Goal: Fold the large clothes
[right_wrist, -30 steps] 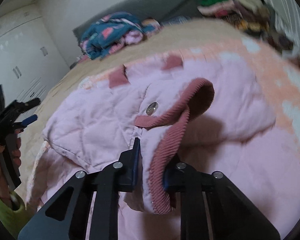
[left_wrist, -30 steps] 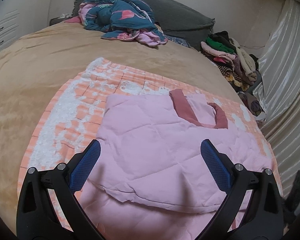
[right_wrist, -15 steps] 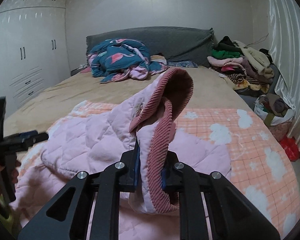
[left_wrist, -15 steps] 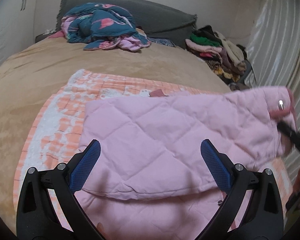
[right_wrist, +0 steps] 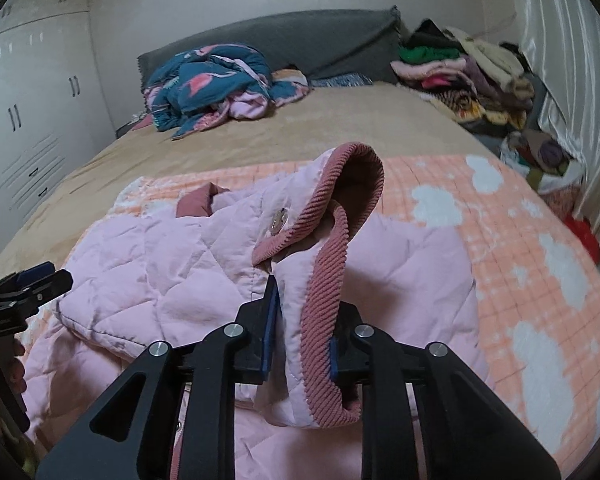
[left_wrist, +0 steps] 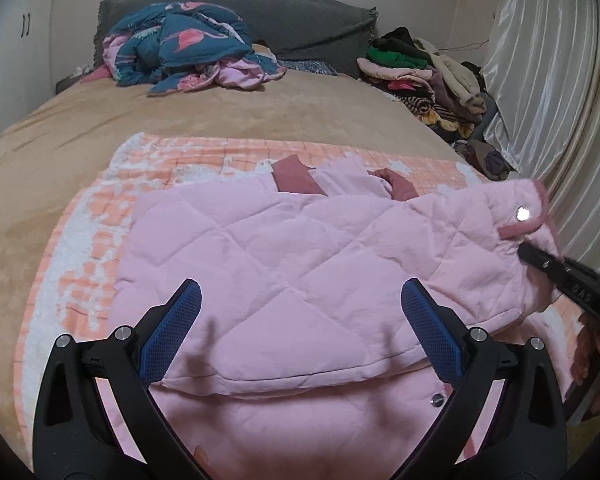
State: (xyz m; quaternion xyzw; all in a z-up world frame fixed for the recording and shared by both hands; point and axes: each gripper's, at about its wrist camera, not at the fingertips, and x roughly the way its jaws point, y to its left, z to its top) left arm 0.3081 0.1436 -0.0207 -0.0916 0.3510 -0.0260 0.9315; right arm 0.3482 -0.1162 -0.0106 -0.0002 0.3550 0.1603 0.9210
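A pink quilted jacket (left_wrist: 300, 264) with dusty-rose ribbed trim lies on a peach checked blanket (left_wrist: 100, 240) on the bed. My left gripper (left_wrist: 300, 336) is open and empty, hovering over the jacket's near part. My right gripper (right_wrist: 300, 332) is shut on the jacket's ribbed cuff (right_wrist: 324, 320) and holds the sleeve lifted out to the right. The sleeve end with its silver snap (left_wrist: 523, 213) shows at the right of the left wrist view, with the right gripper's tip (left_wrist: 540, 258) on it. The left gripper (right_wrist: 24, 292) shows at the left edge of the right wrist view.
A crumpled teal and pink flamingo quilt (left_wrist: 188, 48) lies at the head of the tan bed (left_wrist: 260, 116) against a grey headboard cushion (left_wrist: 308, 20). A pile of clothes (left_wrist: 428, 76) sits at the far right by a shiny curtain (left_wrist: 560, 100). White wardrobes (right_wrist: 28, 120) stand left.
My right gripper has lifted the cuff and drawn the sleeve out to the right, unfolding it across the jacket. The left gripper has stayed open and shifted slightly.
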